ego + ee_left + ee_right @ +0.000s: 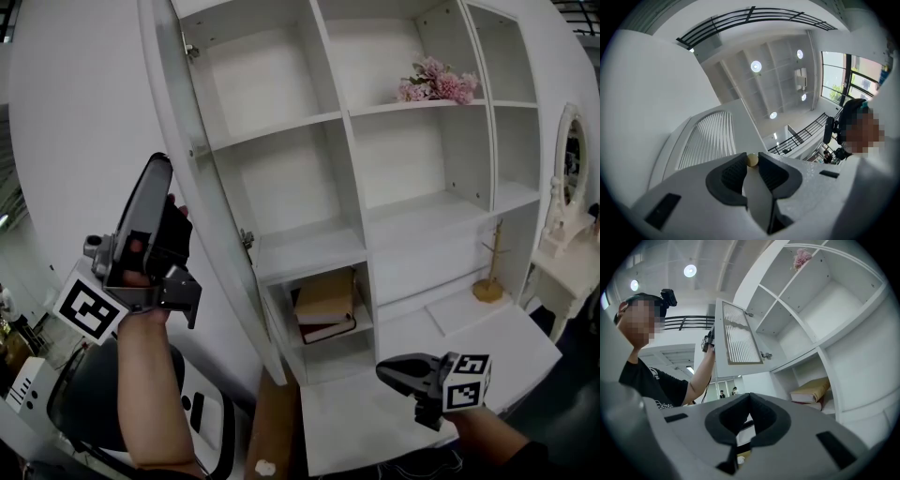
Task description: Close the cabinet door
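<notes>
The room around you is high and white. The left gripper view shows a ceiling with round lamps, the black railings of an upper gallery and tall windows on the right. In front of you stands a white cabinet with open shelves. At its foot there is a white counter, and a small wooden stand is on it at the far right. Pink flowers lie on a high shelf. Books lie flat in a low compartment, just beside the door's bottom corner.

The cabinet door is at the left side of the cabinet, hinged on the left post and swung wide out. Its long axis is upright. Its free edge points to the near side, towards you, so the head view sees it almost edge-on. The right gripper view shows its face with a slatted panel.

Your left gripper points upward at this free edge. Its jaws are closed to a narrow gap on a thin white piece, which seems to be the door's edge, and a small round knob sits just at their tips. Your right gripper is low, over the counter, well apart from the door. Its jaws are together at the tips and hold nothing.

The door's top is cut off by the frame of the head view, and the knob cannot be made out there.
</notes>
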Demonstrator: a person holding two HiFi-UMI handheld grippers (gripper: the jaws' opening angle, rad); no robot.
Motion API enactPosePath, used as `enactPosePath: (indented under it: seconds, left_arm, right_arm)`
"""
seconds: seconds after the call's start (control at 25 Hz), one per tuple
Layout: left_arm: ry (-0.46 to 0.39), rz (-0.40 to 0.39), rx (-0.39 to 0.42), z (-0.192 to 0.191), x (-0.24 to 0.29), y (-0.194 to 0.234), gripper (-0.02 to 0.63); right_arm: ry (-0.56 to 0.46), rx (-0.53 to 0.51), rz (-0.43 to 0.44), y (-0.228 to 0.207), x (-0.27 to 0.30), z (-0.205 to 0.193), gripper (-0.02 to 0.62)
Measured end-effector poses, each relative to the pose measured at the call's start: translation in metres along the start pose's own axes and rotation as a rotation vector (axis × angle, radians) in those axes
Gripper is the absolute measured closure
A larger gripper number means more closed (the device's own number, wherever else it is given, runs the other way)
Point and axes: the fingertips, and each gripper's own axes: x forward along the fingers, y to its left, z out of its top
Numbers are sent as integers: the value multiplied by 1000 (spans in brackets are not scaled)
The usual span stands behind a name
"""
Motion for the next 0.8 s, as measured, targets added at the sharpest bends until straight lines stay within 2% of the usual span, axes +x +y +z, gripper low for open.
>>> enactPosePath:
  seconds: [0.44,0.64,0.8]
  left_arm:
    - [45,44,106,-24,29,-11,526]
    - [67,61,133,-46,48,-5,526]
    - [66,83,164,-48,55,-9,527]
  right_arm:
    - [-19,-10,24,-28,-21,21,589]
    - [-27,-10,37,-53,-29,31,589]
    - [-33,-15,48,-54,-30,36,589]
